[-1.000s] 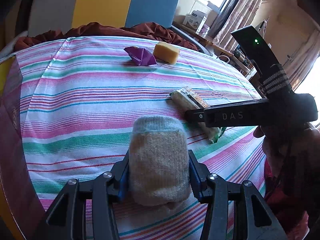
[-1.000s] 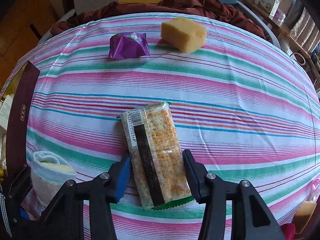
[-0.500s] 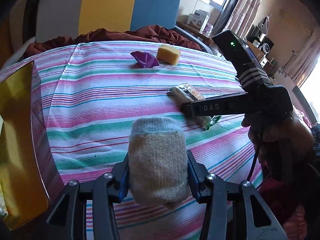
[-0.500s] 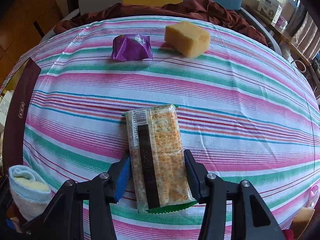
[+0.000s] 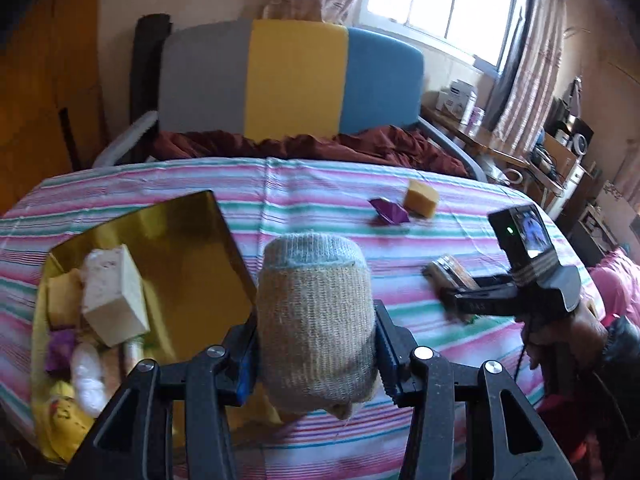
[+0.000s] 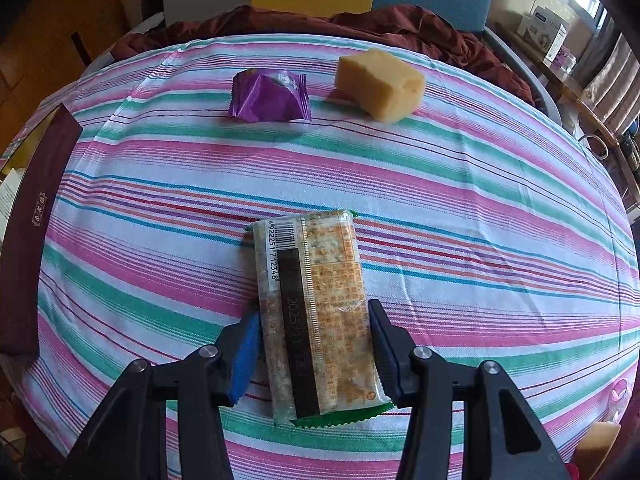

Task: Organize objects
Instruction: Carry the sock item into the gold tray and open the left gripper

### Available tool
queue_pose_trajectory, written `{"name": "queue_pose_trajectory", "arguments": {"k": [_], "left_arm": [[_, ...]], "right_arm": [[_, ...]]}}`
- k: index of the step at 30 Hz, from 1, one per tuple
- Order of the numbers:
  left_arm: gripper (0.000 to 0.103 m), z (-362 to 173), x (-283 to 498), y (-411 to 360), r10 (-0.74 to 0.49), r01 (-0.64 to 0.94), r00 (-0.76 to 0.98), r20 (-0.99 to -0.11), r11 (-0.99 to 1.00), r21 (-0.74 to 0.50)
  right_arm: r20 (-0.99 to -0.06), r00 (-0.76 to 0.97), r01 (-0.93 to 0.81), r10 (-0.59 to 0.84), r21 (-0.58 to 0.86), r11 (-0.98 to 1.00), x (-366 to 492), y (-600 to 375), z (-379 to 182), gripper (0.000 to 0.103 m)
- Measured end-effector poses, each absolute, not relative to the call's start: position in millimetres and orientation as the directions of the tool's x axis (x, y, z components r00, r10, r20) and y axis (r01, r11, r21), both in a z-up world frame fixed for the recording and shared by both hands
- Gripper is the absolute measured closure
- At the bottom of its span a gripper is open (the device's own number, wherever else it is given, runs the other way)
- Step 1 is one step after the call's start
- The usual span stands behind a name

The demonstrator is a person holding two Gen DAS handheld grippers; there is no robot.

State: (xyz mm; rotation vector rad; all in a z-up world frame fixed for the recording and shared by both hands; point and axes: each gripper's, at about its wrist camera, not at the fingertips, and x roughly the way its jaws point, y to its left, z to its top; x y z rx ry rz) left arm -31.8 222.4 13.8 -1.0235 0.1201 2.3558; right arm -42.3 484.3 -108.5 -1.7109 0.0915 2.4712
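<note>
left gripper (image 5: 316,356) clamped on rolled sock (image 5: 314,320), lifted beside gold box (image 5: 192,240) at bed's left edge | right gripper (image 6: 314,350) closed on cracker packet (image 6: 316,312), mid-bed | boxed: several items | left: purple sachet (image 6: 270,96), yellow sponge (image 6: 380,84) near far edge

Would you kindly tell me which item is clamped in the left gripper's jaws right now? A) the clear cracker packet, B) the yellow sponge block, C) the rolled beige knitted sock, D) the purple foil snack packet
C: the rolled beige knitted sock sits pinched between the left gripper jaws in its own wrist view.
</note>
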Motion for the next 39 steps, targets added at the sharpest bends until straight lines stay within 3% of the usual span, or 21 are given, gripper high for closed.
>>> {"name": "queue_pose_trajectory", "arguments": {"k": [9, 19, 34, 39], "left_arm": [[0.054, 21, -56, 181, 0.331, -0.416, -0.661, -0.674, -0.909, -0.038], [0.054, 8, -83, 182, 0.298, -0.409, -0.647, -0.702, -0.913, -0.01], [0.054, -43, -190, 181, 0.33, -0.338, -0.403, -0.854, -0.92, -0.196], [0.054, -57, -218, 185, 0.306, -0.305, -0.363, -0.88, -0.931, -0.198]], "right_arm": [[-0.931, -0.351, -0.136, 0.099, -0.053, -0.989, -31, 476, -103, 0.052], [-0.93, -0.351, -0.134, 0.105, -0.061, -0.989, -30, 474, -101, 0.052], [-0.93, -0.351, -0.134, 0.113, -0.069, -0.989, -29, 472, -97, 0.052], [-0.93, -0.35, -0.134, 0.113, -0.069, -0.988, -24, 466, -94, 0.052]]}}
